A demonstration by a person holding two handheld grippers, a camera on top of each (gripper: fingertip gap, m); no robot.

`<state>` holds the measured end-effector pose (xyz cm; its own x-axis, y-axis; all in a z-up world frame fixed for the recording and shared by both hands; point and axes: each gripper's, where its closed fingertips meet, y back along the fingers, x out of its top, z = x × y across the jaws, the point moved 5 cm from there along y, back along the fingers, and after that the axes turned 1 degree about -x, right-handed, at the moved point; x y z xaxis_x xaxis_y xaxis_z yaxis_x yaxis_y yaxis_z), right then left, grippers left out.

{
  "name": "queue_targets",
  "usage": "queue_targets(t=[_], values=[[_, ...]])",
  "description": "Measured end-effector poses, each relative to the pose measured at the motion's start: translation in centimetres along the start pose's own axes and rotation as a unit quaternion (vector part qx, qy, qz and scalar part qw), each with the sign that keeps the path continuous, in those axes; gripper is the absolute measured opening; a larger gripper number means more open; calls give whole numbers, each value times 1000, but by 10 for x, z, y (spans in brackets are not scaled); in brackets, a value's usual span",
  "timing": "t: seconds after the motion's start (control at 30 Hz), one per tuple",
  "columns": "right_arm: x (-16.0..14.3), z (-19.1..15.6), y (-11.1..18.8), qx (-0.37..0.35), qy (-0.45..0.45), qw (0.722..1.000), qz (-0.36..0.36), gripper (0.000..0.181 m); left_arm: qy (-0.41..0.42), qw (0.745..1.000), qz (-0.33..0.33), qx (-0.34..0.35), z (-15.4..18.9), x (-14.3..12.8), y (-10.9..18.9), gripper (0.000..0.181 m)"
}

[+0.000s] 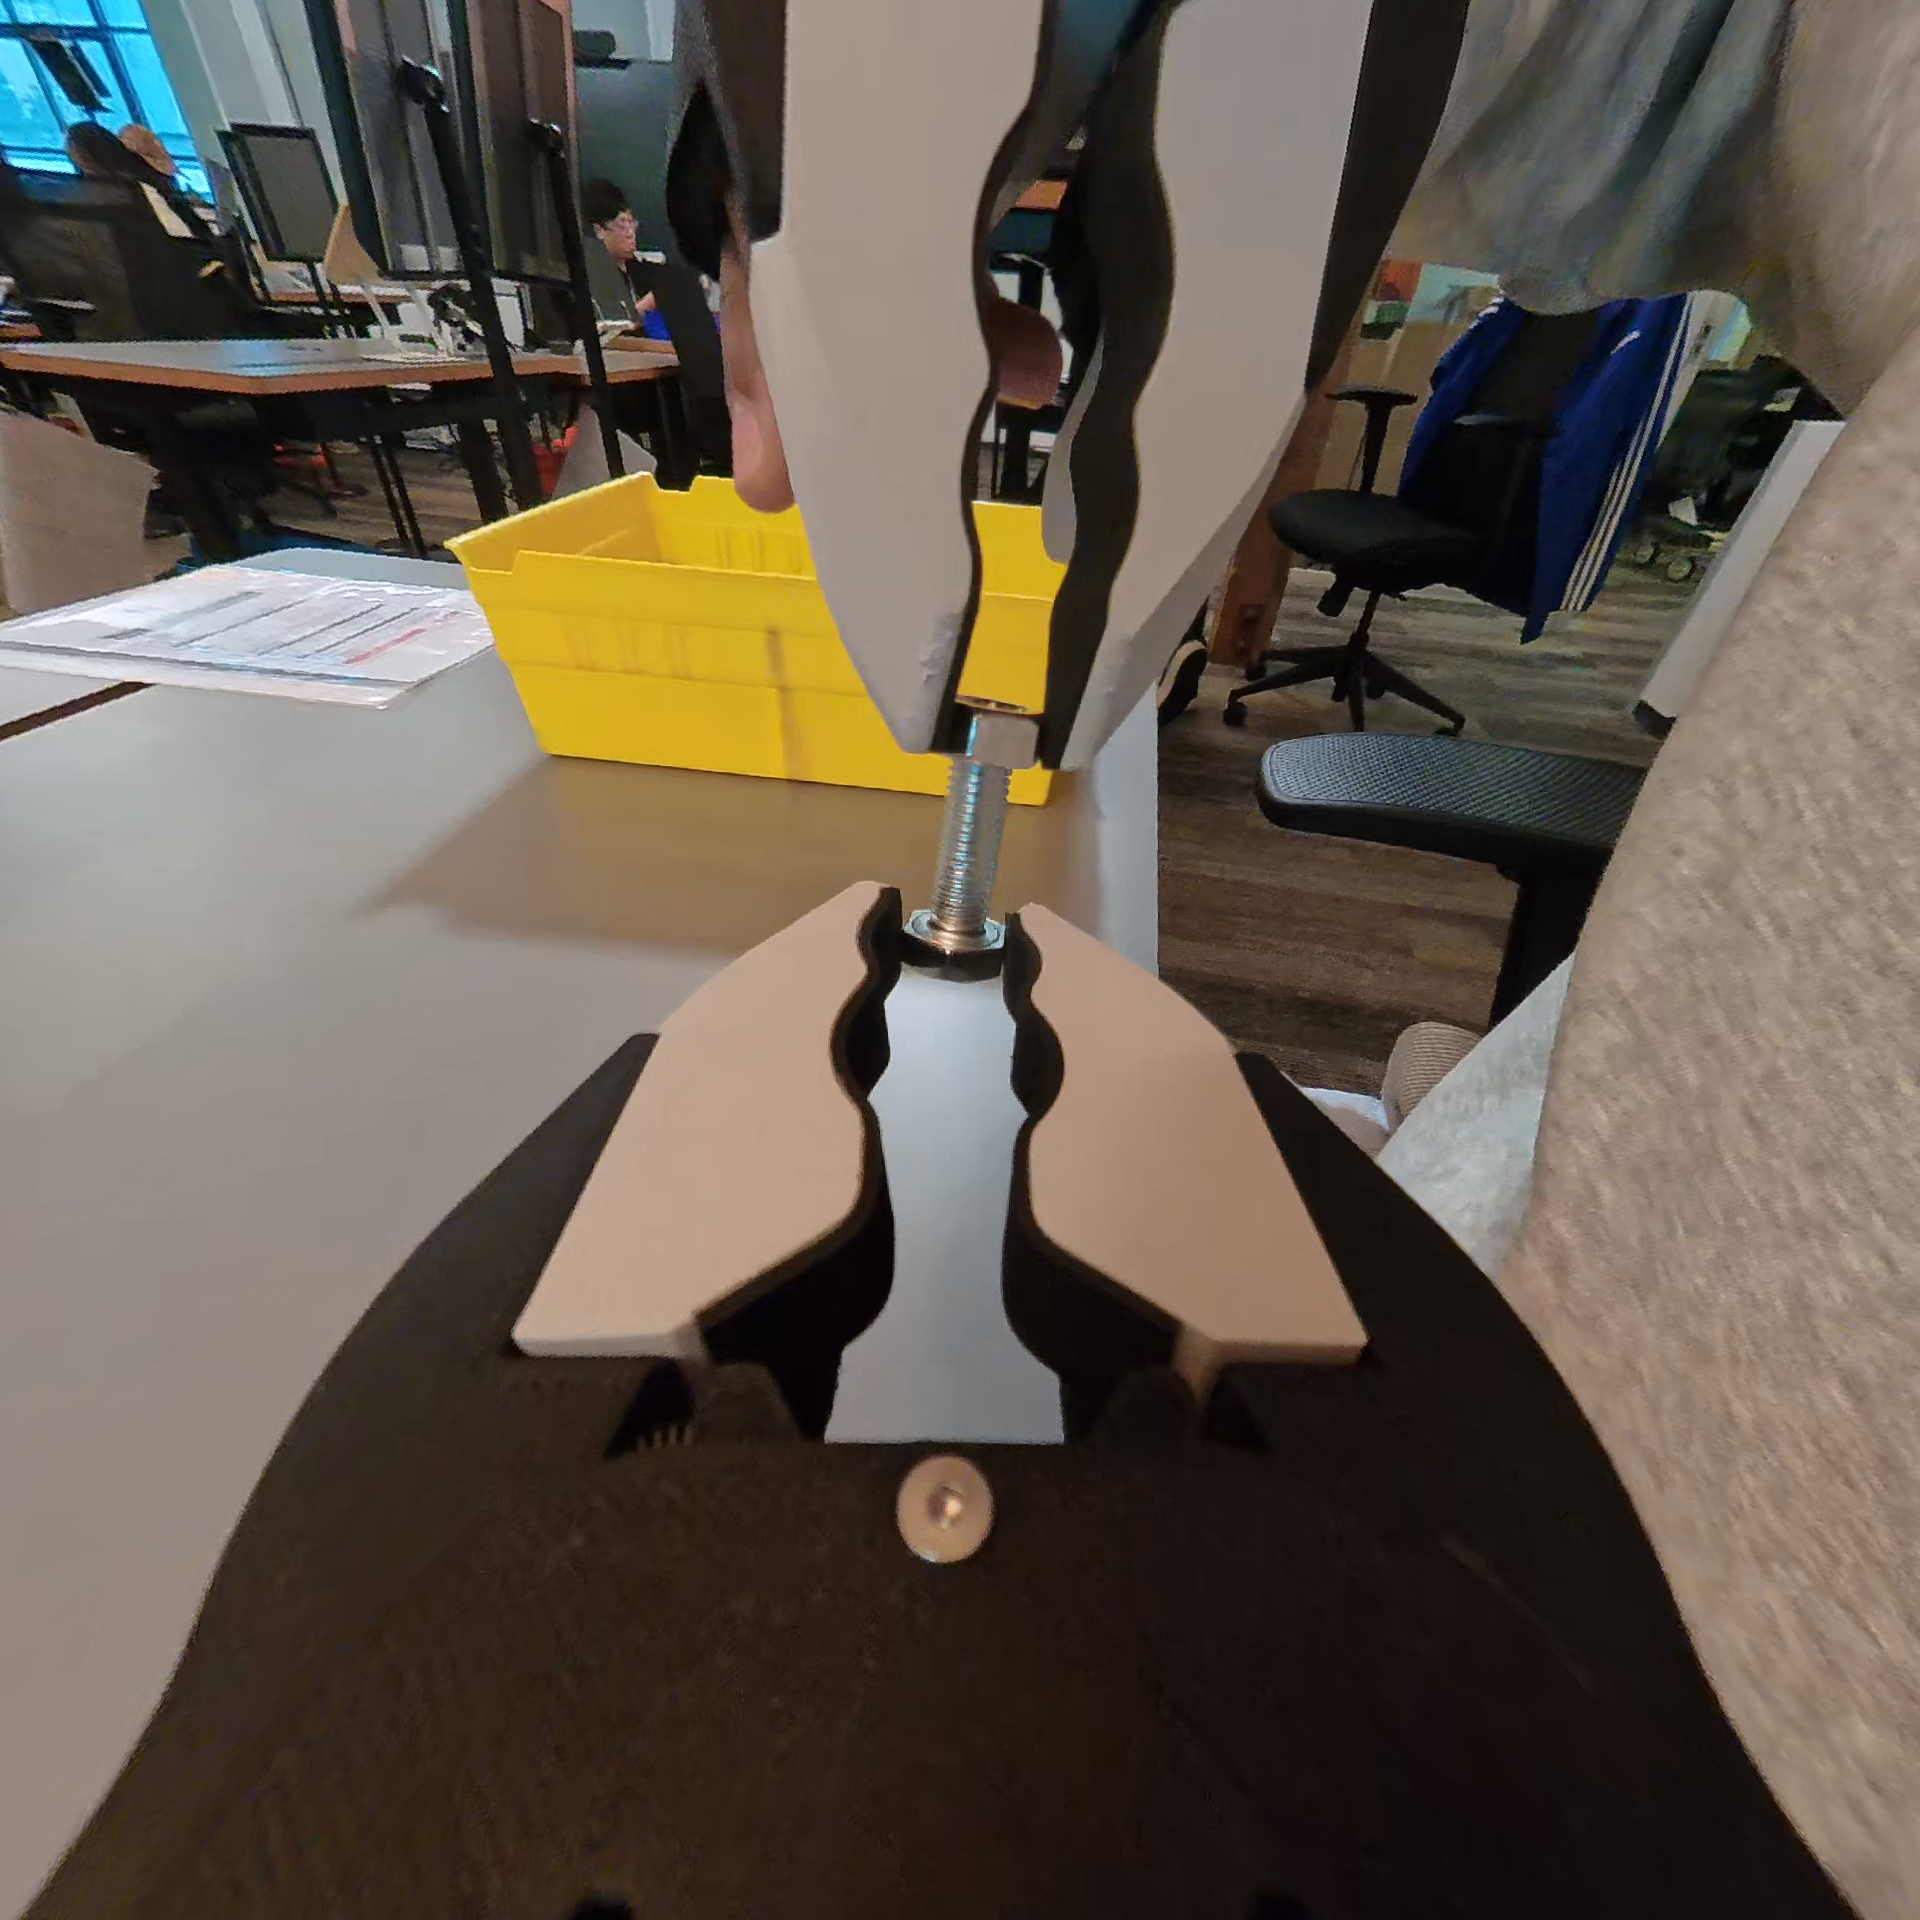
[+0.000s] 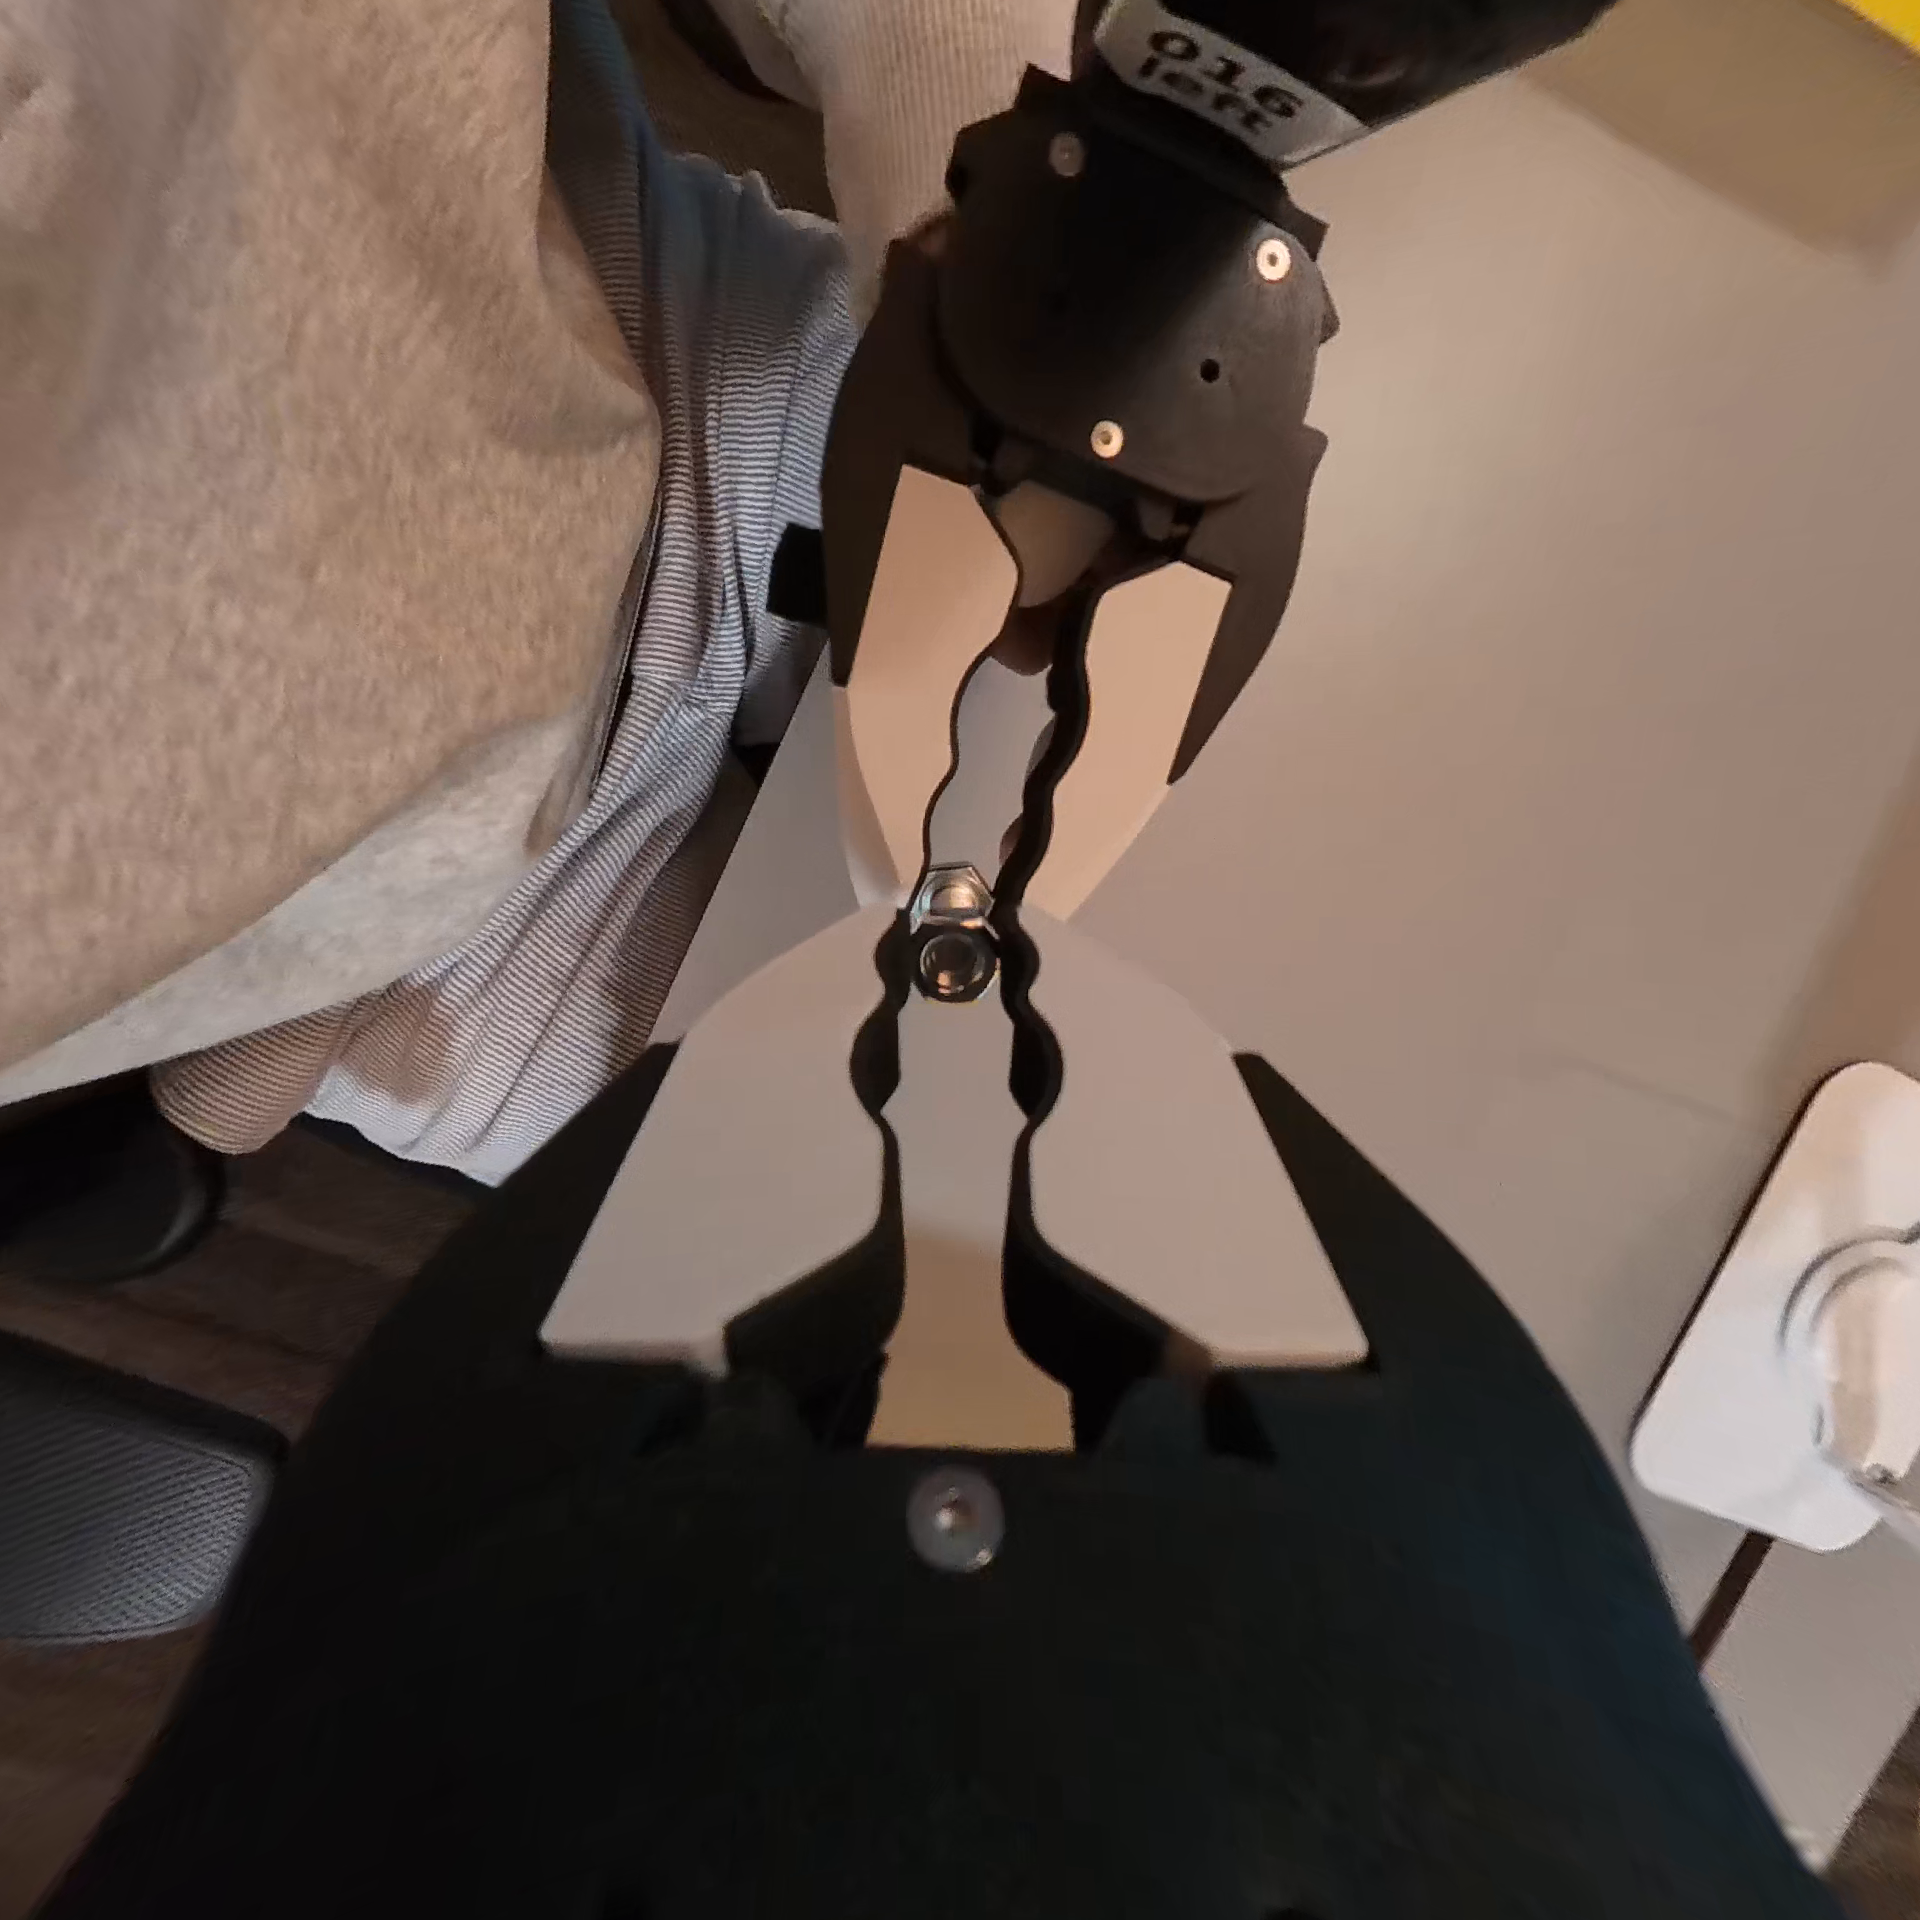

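A silver threaded bolt (image 1: 968,831) stands upright between my two grippers above the grey table (image 1: 260,987). My left gripper (image 1: 954,920) is shut on a hex nut (image 1: 954,943) at the bolt's lower end. My right gripper (image 1: 995,743) comes down from above and is shut on the bolt's head end. In the right wrist view I look along the bolt: my right gripper (image 2: 951,964) clamps the round socket head (image 2: 951,966). Just beyond it a hex nut (image 2: 948,896) sits at the tips of the left gripper (image 2: 961,883).
A yellow bin (image 1: 665,665) stands on the table behind the grippers, with a laminated sheet (image 1: 239,623) to its left. Black office chairs (image 1: 1382,540) and an armrest (image 1: 1455,790) are at the right. A person's grey sweater (image 2: 260,468) is close. A white object (image 2: 1766,1351) lies on the table.
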<state>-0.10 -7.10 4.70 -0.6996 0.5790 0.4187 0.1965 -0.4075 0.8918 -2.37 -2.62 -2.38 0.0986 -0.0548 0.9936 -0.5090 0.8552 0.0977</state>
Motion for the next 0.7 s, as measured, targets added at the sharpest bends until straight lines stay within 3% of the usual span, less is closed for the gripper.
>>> queue_targets(t=[0.1, 0.23, 0.43, 0.57, 0.7], values=[[5, 7, 1, -10, -62, 998, 3, 15, 7, 1000, 8, 7, -2, 1, 1, 20], [9, 14, 5, -18, -130, 991, 11, 32, 17, 1000, 18, 19, -6, 3, 3, 19], [6, 21, 5, -26, -339, 940, -4, 43, 14, 997, 29, 65, -14, 6, 7, 19], [1, 18, 1, -56, -360, 930, -46, 49, -5, 996, 26, 87, -15, 7, 8, 19], [3, 16, 0, -70, -353, 931, -61, 33, -24, 995, 24, 98, -13, 8, 8, 19]])
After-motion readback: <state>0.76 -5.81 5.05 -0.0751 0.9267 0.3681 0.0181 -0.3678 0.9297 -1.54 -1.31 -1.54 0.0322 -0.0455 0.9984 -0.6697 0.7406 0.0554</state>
